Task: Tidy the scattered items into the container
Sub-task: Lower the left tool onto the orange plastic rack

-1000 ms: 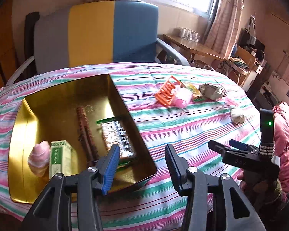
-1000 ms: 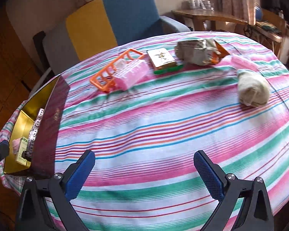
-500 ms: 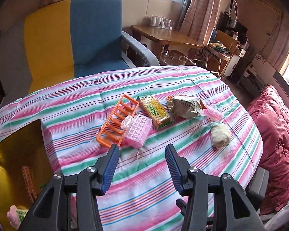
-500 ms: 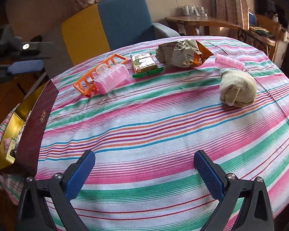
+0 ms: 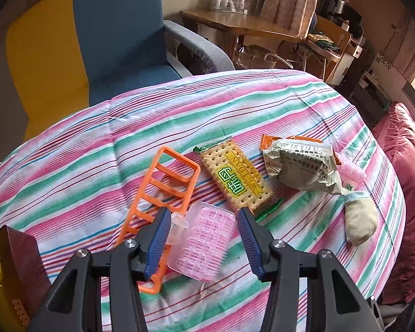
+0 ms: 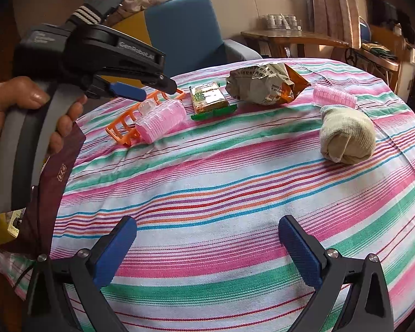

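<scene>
A clear pink box (image 5: 207, 243) lies on the striped tablecloth, partly on an orange rack (image 5: 163, 193). My left gripper (image 5: 204, 238) hovers just over the box, open, one pad on each side and neither touching. In the right wrist view a hand holds this left gripper (image 6: 152, 88) above the pink box (image 6: 163, 119) and rack (image 6: 119, 130). To the right lie a cracker pack (image 5: 235, 177), a crumpled snack bag (image 5: 301, 166), a small pink case (image 5: 351, 168) and a rolled sock (image 5: 359, 221). The gold tin (image 5: 13, 262) shows at the left edge. My right gripper (image 6: 207, 246) stands open over bare cloth.
A blue and yellow armchair (image 5: 119, 36) stands behind the round table. A wooden side table (image 5: 249, 25) with cups is further back. A red quilt (image 5: 406, 166) lies off the right edge. The tin's maroon wall (image 6: 55, 182) stands at the table's left.
My left gripper has swung right from over the gold tin and dropped over the pink box, its jaws a little wider. It has entered the right wrist view. The right gripper has stayed put.
</scene>
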A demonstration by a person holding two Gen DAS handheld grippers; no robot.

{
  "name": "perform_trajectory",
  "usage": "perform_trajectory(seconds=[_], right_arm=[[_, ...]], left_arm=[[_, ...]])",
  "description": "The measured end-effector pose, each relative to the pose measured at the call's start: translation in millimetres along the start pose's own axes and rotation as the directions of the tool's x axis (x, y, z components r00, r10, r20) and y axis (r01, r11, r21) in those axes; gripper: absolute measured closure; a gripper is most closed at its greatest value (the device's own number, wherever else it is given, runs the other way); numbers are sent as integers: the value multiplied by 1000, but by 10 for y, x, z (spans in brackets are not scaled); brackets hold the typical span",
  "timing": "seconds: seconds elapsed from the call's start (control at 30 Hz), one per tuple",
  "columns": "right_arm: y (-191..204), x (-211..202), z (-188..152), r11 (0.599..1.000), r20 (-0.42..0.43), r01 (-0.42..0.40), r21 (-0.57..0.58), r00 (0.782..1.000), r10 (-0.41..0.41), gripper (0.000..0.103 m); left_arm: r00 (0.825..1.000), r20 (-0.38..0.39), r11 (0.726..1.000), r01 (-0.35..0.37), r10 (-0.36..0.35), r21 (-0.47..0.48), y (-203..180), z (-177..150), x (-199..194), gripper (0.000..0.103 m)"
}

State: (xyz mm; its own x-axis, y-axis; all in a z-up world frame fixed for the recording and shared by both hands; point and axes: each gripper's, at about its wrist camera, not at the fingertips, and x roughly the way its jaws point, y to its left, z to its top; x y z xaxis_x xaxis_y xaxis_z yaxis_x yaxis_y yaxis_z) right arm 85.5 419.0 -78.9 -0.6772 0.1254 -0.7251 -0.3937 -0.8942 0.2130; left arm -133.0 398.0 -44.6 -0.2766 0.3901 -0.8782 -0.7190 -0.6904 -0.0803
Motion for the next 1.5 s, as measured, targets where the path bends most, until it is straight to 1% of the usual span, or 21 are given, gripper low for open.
perform_trajectory(seconds=[0.13, 0.23, 0.3, 0.37, 0.4, 0.47, 0.53, 0.6, 0.73, 0.8, 0.97, 1.03, 1.17, 1.27, 1.37, 1.4, 1.47, 1.5], right_arm=[[16, 18, 2, 1000, 7, 7, -4, 1000, -7, 0], [18, 28, 3, 1000, 11, 7, -4, 1000, -7, 0], [18, 29, 3, 1000, 14, 7, -3, 1000, -7, 0], [22, 30, -1, 1000, 16, 9, -7, 1000, -9, 0], [25, 30, -4, 1000, 17, 10, -9, 1000, -10, 0], [31, 30, -10, 1000, 19, 13, -14, 1000, -13, 0], [37, 30, -16, 1000, 20, 16, -18, 1000, -16, 0], [38, 31, -22, 1000, 24, 17, -19, 1000, -16, 0], [28, 26, -32, 1000, 32, 12, -15, 999, -11, 0], [22, 24, -35, 1000, 37, 8, -12, 999, -7, 0], [23, 16, -45, 1000, 46, -1, -9, 999, 1, 0], [18, 15, -50, 1000, 50, -5, -8, 999, 6, 0], [14, 20, -50, 1000, 55, -8, -6, 998, 9, 0], [22, 26, -50, 1000, 55, -4, -8, 998, 5, 0], [23, 30, -49, 1000, 54, -2, -9, 999, 3, 0], [23, 29, -49, 1000, 55, -1, -9, 999, 2, 0], [26, 28, -51, 1000, 55, 0, -10, 998, 1, 0], [27, 28, -52, 1000, 56, 1, -11, 998, 0, 0]], left_arm=[[998, 8, 998, 57, -57, -27, 35, -8, 36, 52], [991, 3, 990, 137, -137, 12, -36, -112, -2, 52], [985, 2, 983, 170, -170, 66, -148, -203, -37, 52], [977, -9, 971, 215, -215, 104, -252, -272, -93, 52], [971, -11, 965, 237, -237, 108, -284, -296, -125, 52], [971, 23, 964, 235, -239, 122, -316, -317, -235, 52], [971, 34, 965, 232, -237, 126, -314, -312, -296, 51], [977, 46, 973, 202, -209, 113, -266, -275, -305, 50], [985, 39, 981, 164, -168, 103, -187, -144, -218, 49], [985, 35, 980, 162, -166, 113, -204, -64, -164, 49], [985, -18, 980, 174, -174, 100, -205, 64, 81, 49], [983, -15, 978, 182, -182, 102, -196, 85, 109, 48], [973, -28, 969, 232, -231, 85, -154, 84, 102, 45], [963, -28, 962, 268, -267, 45, -111, 35, 80, 45], [962, -32, 961, 273, -272, 36, -115, -41, 29, 45], [965, -27, 964, 262, -262, 36, -116, -63, 11, 45], [960, -29, 960, 278, -278, 24, -96, -90, -3, 45], [962, -28, 962, 272, -272, 20, -86, -96, -11, 45]])
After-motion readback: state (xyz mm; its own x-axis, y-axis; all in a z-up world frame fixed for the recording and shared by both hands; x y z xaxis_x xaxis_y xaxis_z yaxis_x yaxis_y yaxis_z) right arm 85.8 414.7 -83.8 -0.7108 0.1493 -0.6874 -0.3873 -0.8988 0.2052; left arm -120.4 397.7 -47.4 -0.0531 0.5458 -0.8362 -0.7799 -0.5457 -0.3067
